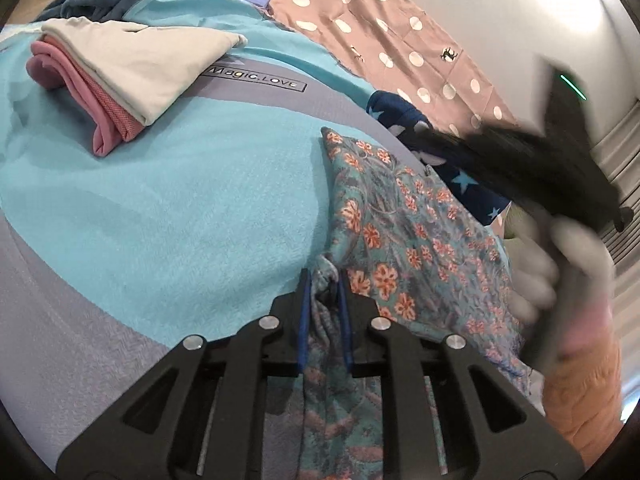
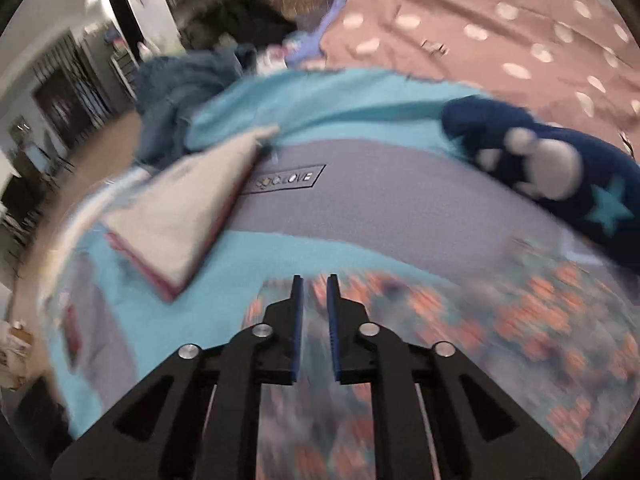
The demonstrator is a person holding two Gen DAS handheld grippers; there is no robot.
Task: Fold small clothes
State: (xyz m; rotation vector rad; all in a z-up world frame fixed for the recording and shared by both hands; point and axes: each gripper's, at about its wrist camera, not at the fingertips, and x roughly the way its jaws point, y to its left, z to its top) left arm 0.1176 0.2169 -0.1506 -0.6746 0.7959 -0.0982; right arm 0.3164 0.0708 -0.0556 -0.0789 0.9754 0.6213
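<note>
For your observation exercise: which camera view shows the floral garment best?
The left wrist view: the floral garment is sharp there, its corner pinched in the left gripper. The right wrist view shows it only as motion-blurred orange flowers beneath the right gripper.

Floral garment (image 1: 404, 240) is thin matt cloth; blanket (image 1: 180, 208) fuzzy fleece

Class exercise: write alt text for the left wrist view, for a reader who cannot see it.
The left hand-held gripper pinches a bunched corner of a teal floral-print cloth garment lying on a turquoise and grey blanket. Further back sits a folded stack of cream and pink clothes; the blurred right hand-held gripper crosses at right.
</note>
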